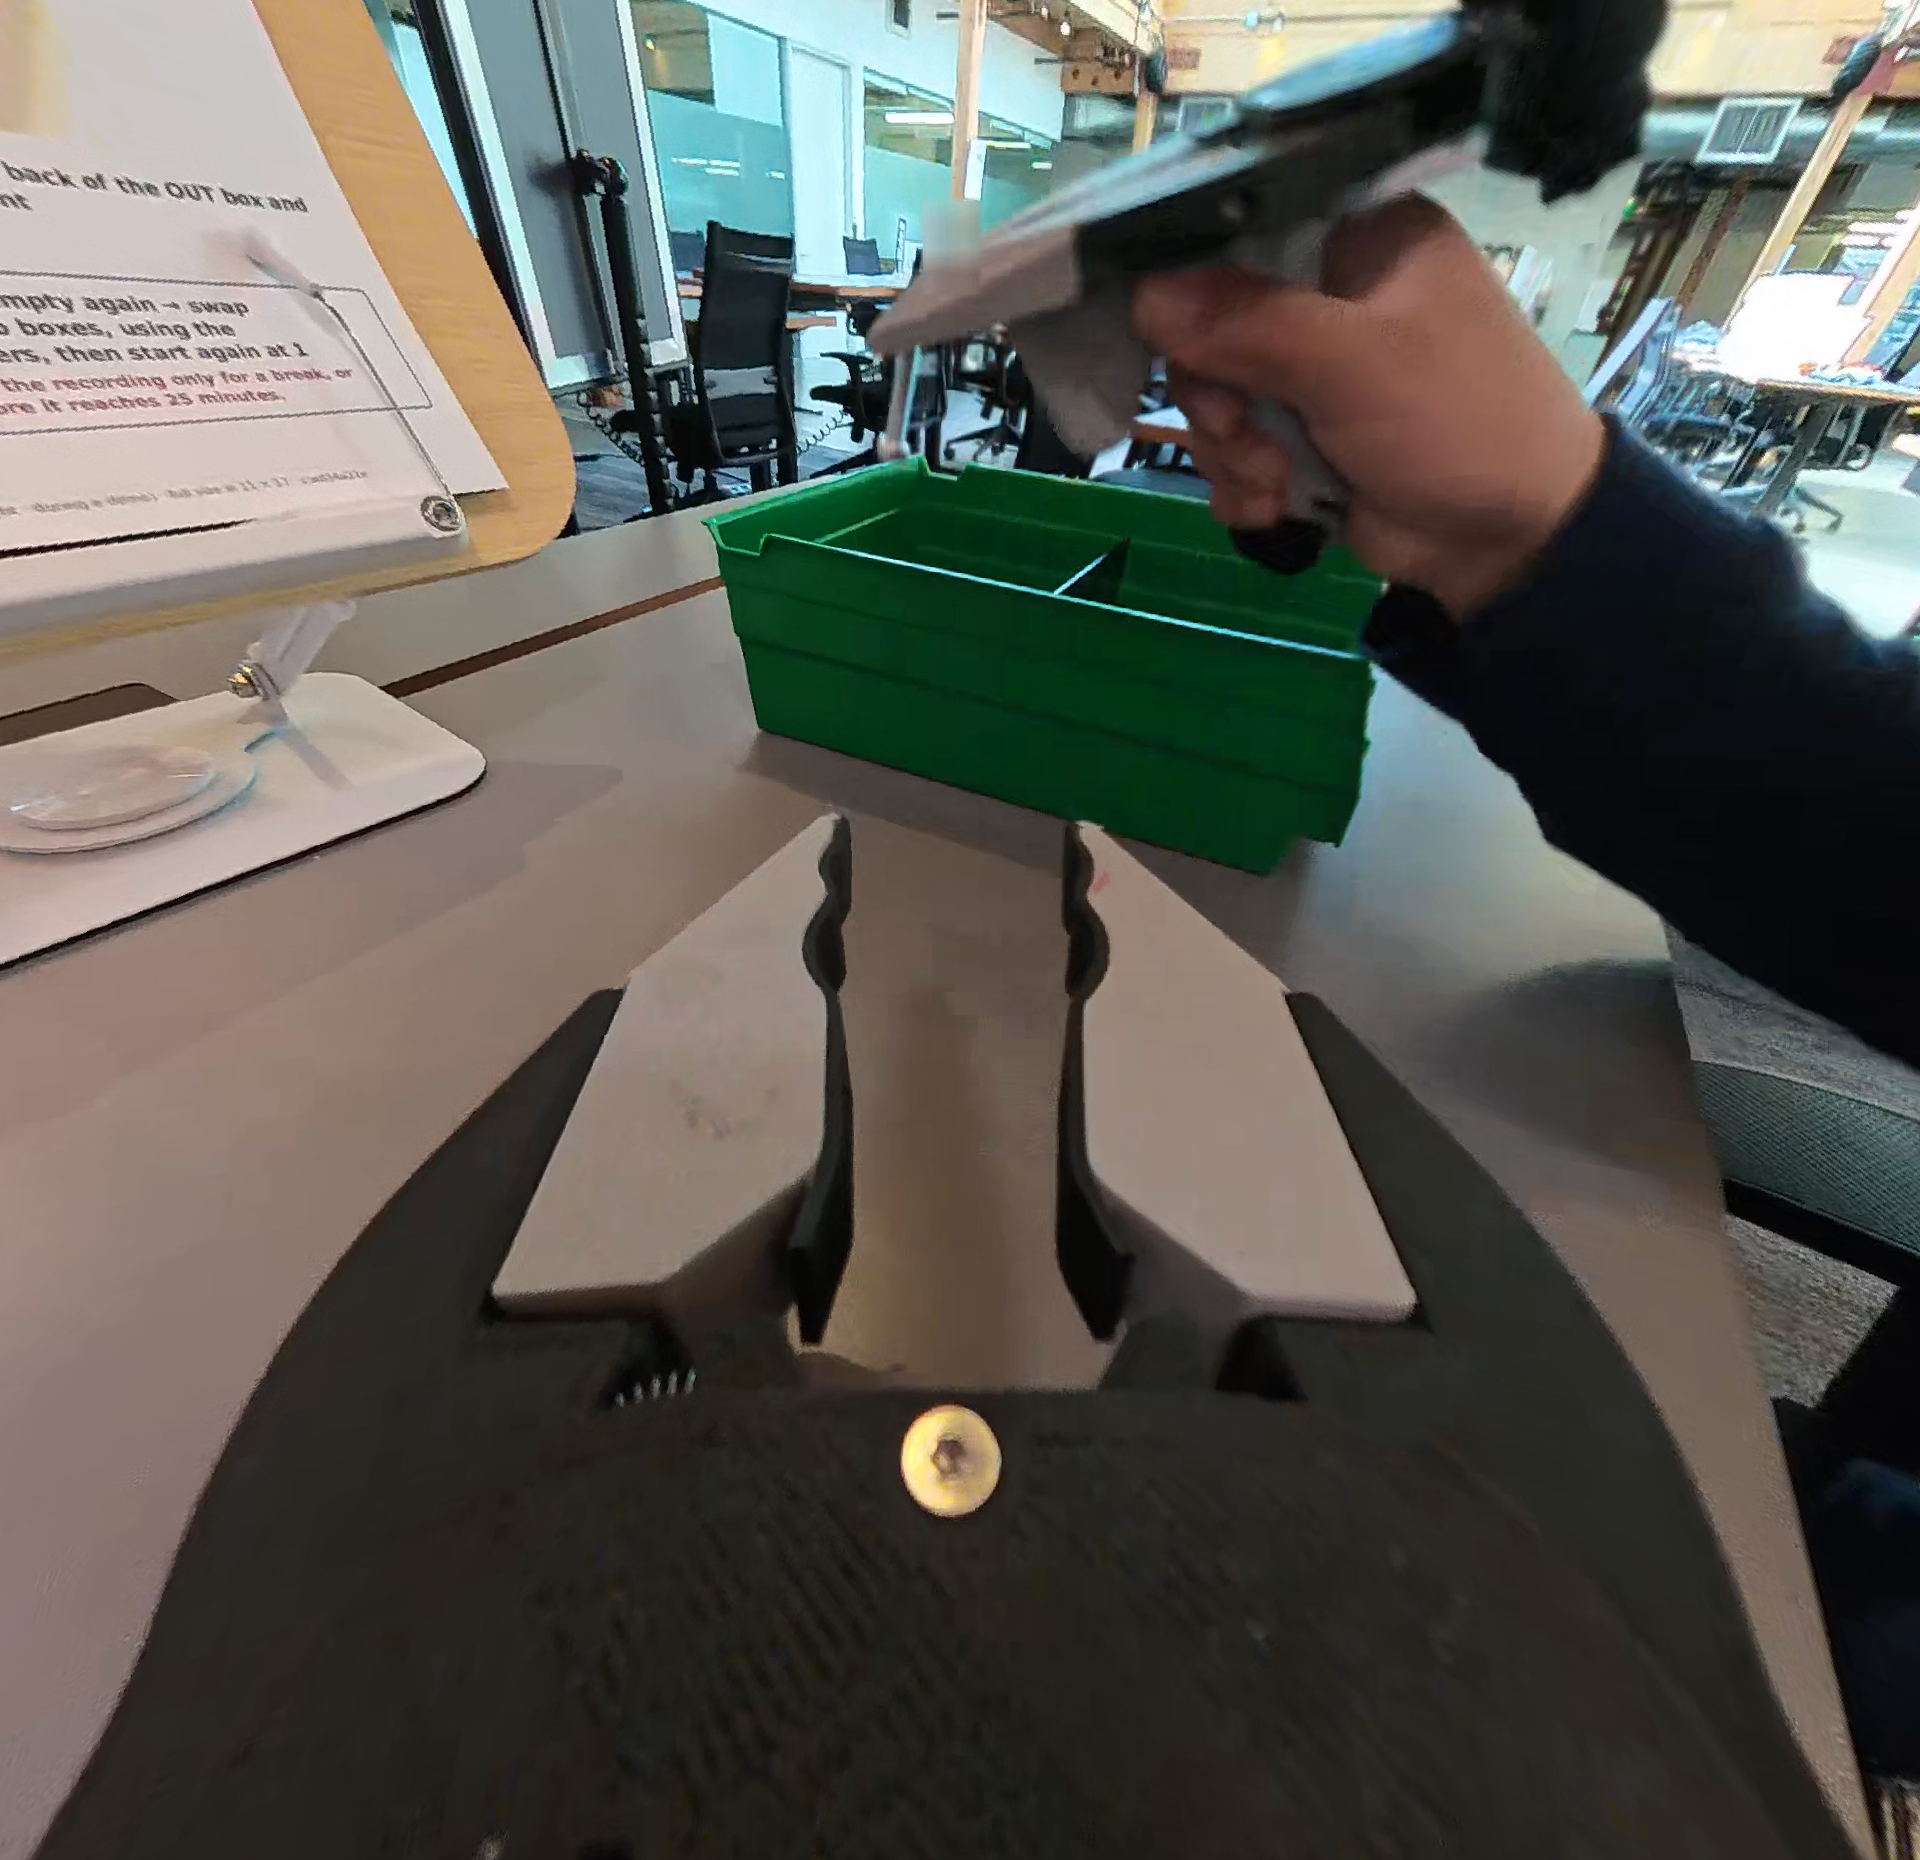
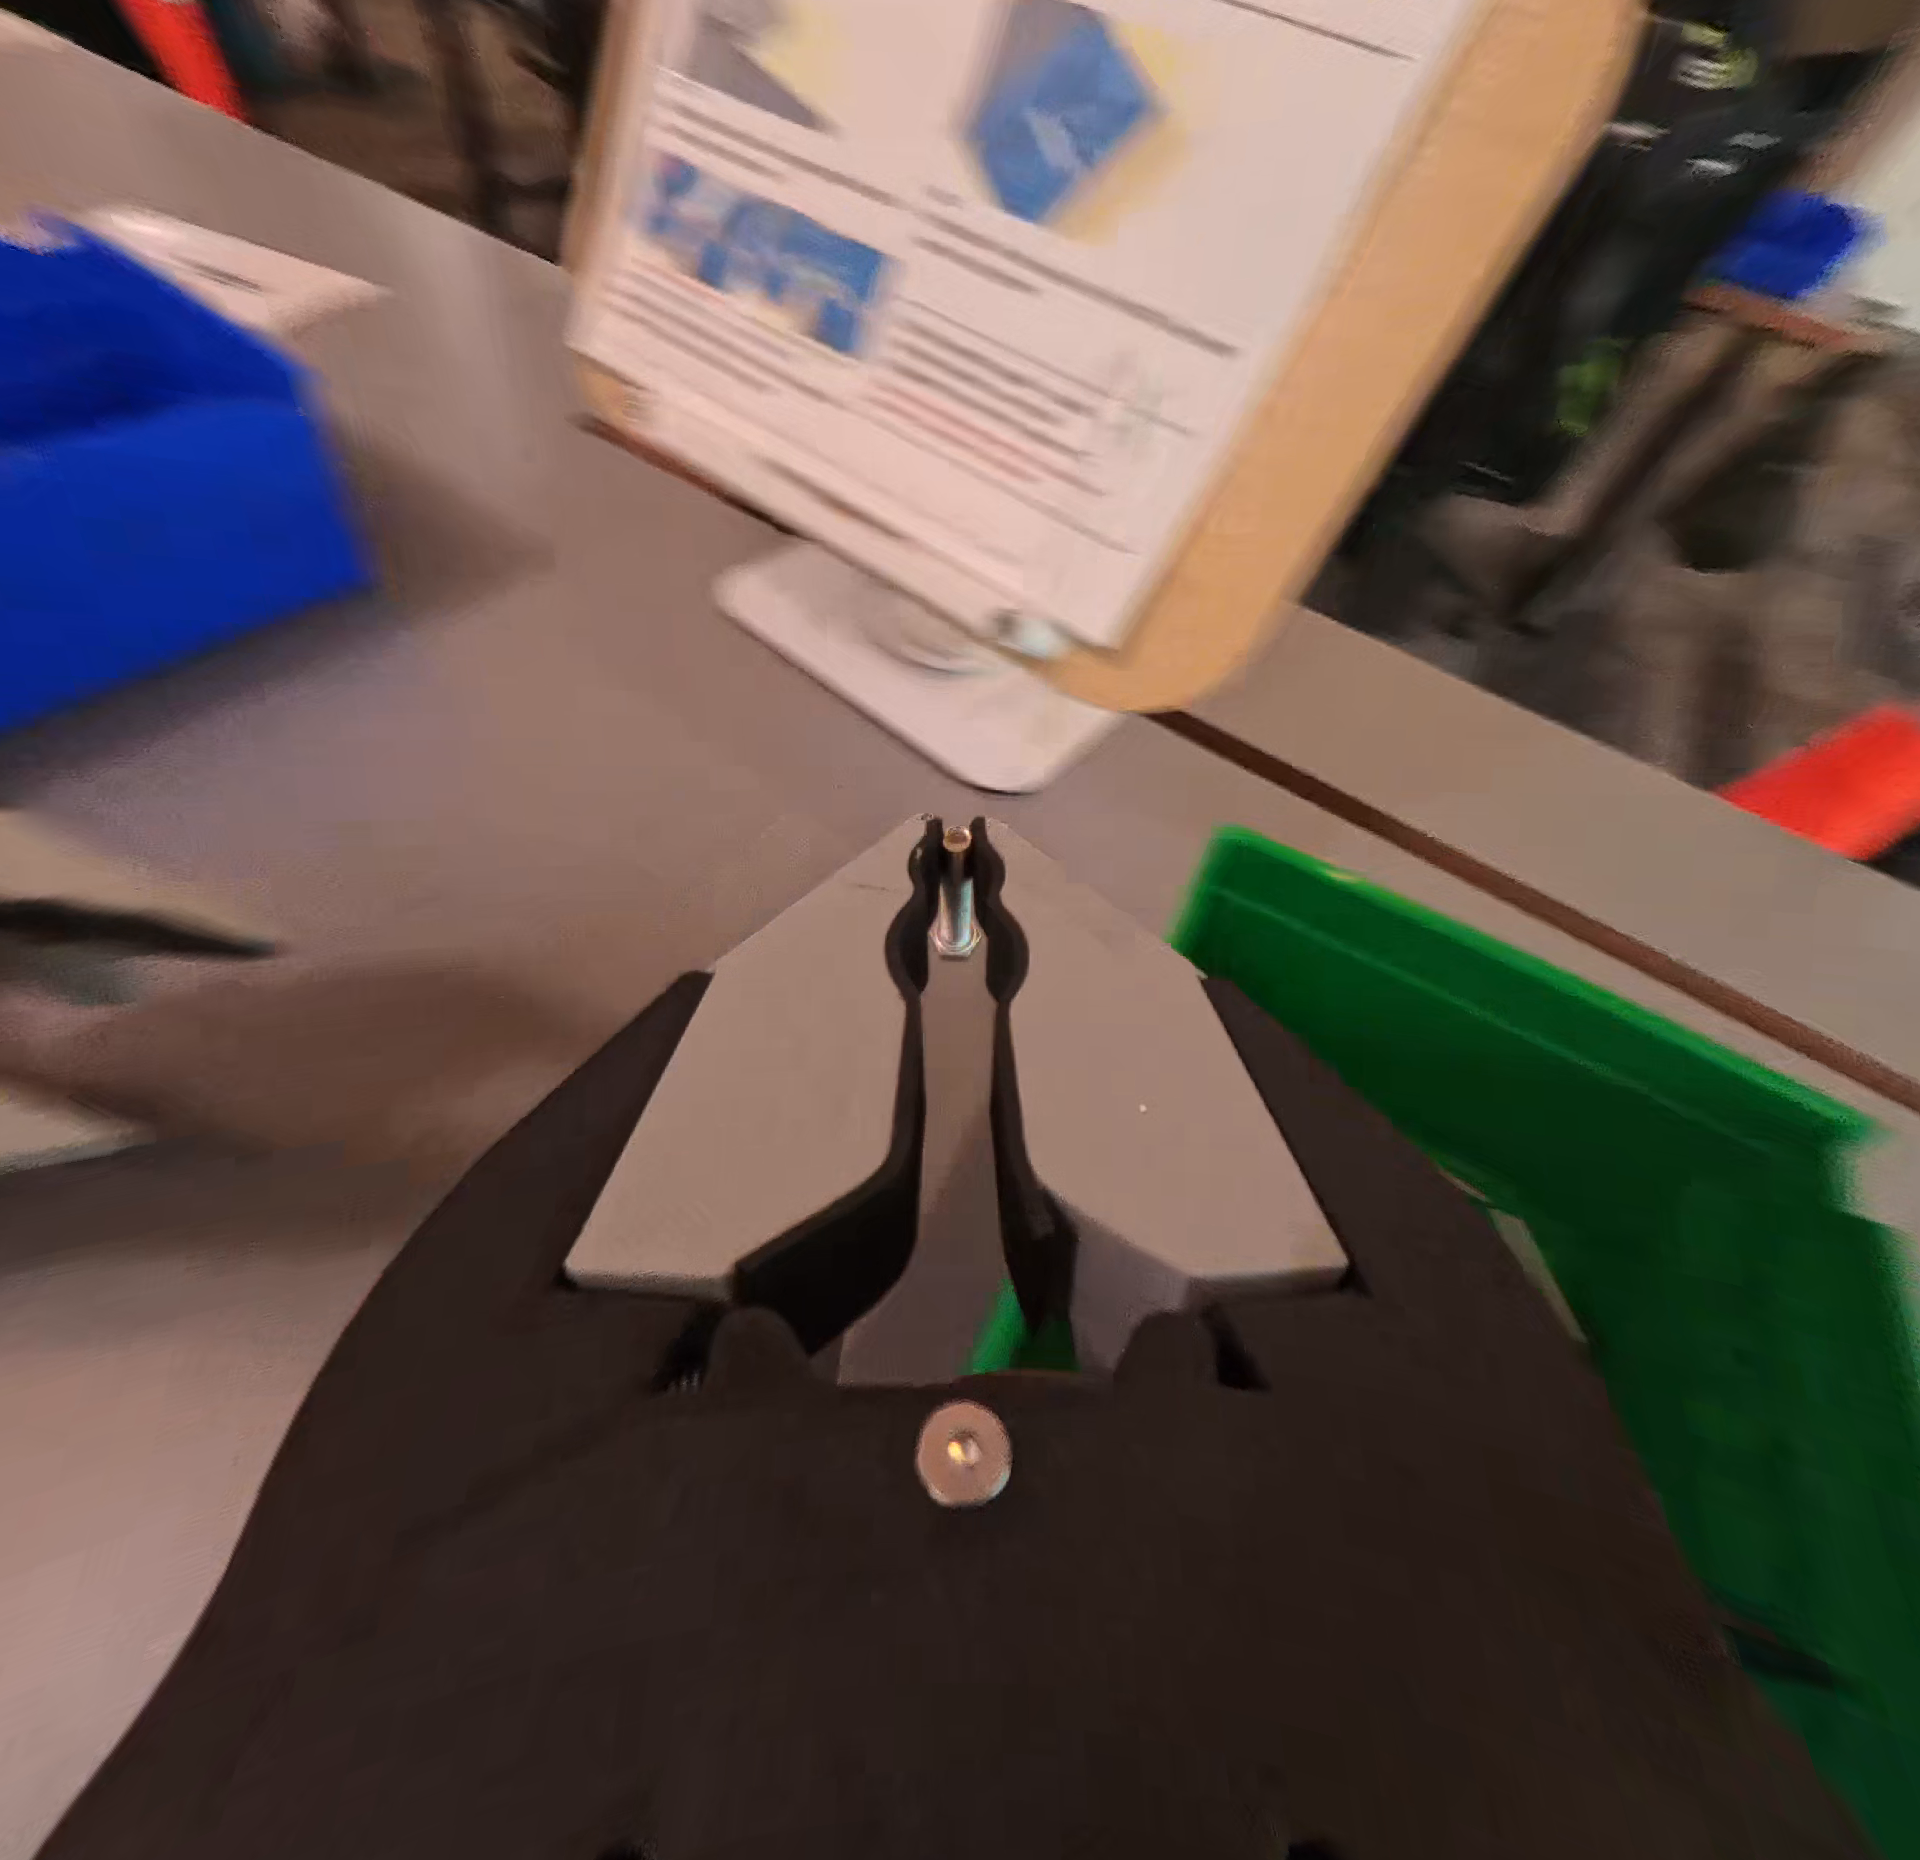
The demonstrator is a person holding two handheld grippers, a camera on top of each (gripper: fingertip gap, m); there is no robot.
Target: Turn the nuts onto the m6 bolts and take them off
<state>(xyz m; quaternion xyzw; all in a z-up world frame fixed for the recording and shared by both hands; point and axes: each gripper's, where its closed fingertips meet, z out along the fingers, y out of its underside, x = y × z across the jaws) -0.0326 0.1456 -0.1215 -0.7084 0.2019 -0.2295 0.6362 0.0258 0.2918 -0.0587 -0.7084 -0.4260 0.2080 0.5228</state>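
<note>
My right gripper [image 2: 956,840] is shut on a silver m6 bolt [image 2: 954,911]. The bolt lies along the fingers with a hex piece at its near end; I cannot tell whether that is the head or a nut. In the left wrist view the right gripper [image 1: 883,333] is held by a hand [image 1: 1382,397] above the green bin [image 1: 1039,688], and the bolt [image 1: 900,402] hangs from its tip. My left gripper [image 1: 956,846] is open and empty, low over the grey table [image 1: 582,875], just short of the bin.
The green bin has a divider, and what shows of its inside is empty; it also shows in the right wrist view [image 2: 1558,1135]. A blue bin [image 2: 135,480] stands at the left. An instruction sheet on a wooden stand [image 1: 208,304] with a white base [image 1: 312,771] stands behind. The right wrist view is blurred. Spacing between my two grippers at the tips: around 15 cm.
</note>
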